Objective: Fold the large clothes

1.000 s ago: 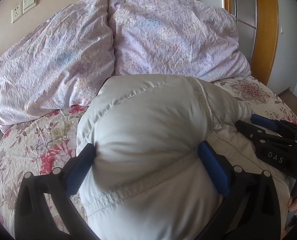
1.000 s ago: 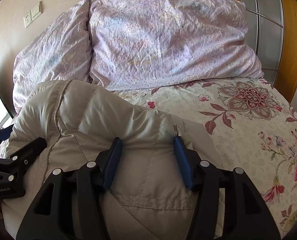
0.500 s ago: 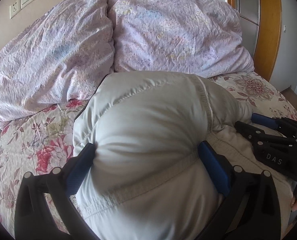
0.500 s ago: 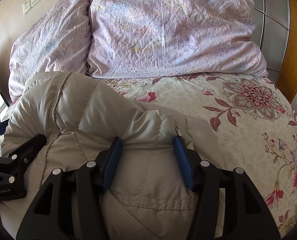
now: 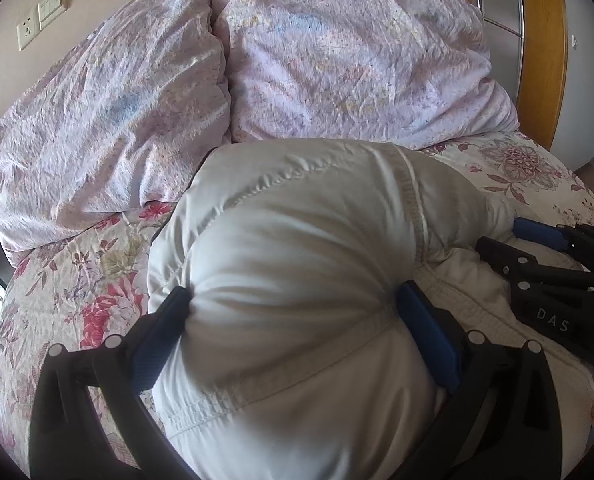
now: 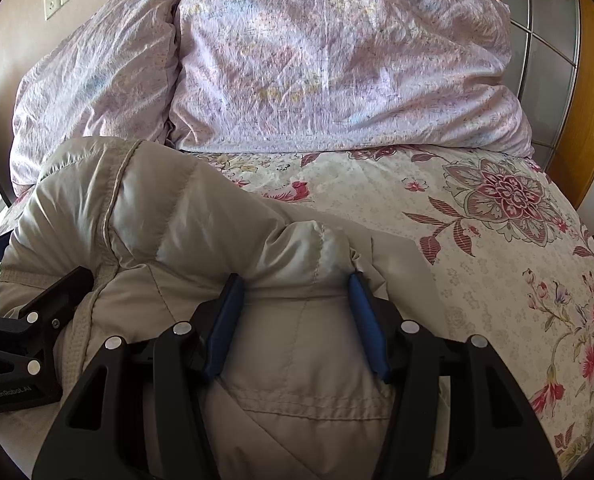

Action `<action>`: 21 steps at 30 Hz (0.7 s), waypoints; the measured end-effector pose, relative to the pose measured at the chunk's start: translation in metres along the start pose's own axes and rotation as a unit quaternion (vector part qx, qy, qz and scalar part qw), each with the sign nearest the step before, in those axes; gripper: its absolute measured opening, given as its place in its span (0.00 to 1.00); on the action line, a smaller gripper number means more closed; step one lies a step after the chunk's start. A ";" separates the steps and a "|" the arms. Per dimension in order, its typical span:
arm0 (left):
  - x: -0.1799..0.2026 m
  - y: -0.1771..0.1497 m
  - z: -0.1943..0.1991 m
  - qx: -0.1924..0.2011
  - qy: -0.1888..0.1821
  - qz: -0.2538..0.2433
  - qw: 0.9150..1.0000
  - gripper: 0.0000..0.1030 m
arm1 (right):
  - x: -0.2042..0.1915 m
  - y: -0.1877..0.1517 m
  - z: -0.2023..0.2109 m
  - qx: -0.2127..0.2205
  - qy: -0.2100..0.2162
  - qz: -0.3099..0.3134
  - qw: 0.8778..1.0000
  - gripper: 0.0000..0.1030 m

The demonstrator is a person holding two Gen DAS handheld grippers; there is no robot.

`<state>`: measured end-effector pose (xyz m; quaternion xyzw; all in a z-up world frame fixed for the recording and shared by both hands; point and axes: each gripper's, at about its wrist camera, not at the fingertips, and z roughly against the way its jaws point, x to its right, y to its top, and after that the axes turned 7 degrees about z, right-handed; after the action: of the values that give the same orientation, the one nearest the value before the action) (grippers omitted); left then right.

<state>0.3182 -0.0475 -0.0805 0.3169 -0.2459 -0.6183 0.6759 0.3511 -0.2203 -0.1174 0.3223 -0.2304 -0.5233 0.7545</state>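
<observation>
Left wrist view: my left claw (image 5: 293, 332) clamps the puffy jacket (image 5: 305, 248) on the bed (image 5: 77, 264); right claw (image 6: 297, 320) pinches it too. I should lift evenly, keeping seams aligned.

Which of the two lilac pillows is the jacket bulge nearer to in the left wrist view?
The left-hand pillow: the puffy jacket bulges up against its lower edge, while the right-hand pillow lies further behind.

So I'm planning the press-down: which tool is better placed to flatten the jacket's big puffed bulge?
Left, probably. The left tool clamps the jacket around that bulge; the right tool grips a thinner, flatter fold beside bare bedspread.
</observation>
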 end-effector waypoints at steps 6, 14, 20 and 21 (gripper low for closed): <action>-0.008 0.001 0.009 0.009 -0.014 0.009 1.000 0.98 | 0.002 -0.005 0.019 0.024 -0.014 -0.016 0.999 0.55; -0.009 -0.003 0.035 0.022 -0.007 -0.004 1.000 0.98 | -0.003 -0.029 0.056 0.024 0.001 -0.029 0.999 0.60; -0.011 -0.006 0.027 0.021 -0.010 0.005 1.000 0.98 | -0.002 -0.037 0.046 0.030 0.013 -0.035 0.999 0.61; -0.010 -0.007 0.027 0.025 -0.005 0.002 1.000 0.98 | -0.002 -0.039 0.046 0.033 0.015 -0.038 0.999 0.61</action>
<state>0.2931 -0.0414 -0.0669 0.3299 -0.2654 -0.6120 0.6679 0.2946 -0.2395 -0.1141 0.3630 -0.2242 -0.5386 0.7266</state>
